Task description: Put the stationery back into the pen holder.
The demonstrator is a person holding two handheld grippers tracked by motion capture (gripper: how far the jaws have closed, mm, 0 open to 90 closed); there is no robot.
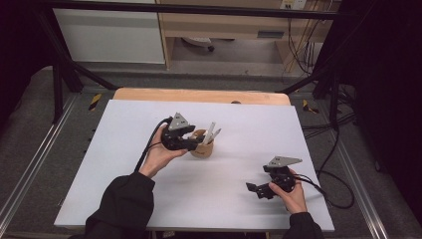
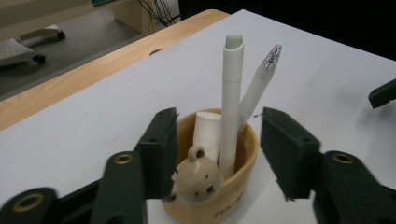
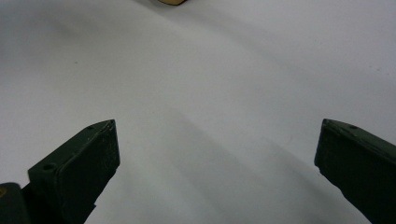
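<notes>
Centrally, left gripper (image 2: 217,154) spread open around tan cup (image 2: 243,161), cup's lettering unreadable, right gripper (image 3: 217,163) gaped wide over white table (image 3: 210,70).

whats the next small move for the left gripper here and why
Probably close the left gripper on the wooden cup. Its jaws stand open on either side of the cup, which holds white pens and stands upright on the white table. The right gripper is open over bare table, well apart, so it cannot steady the cup yet.

black sleeves (image 1: 122,201), black grippers with grey triangular plates (image 1: 284,161), brass-ringed screws (image 2: 123,159), black cables (image 1: 149,144)
</notes>
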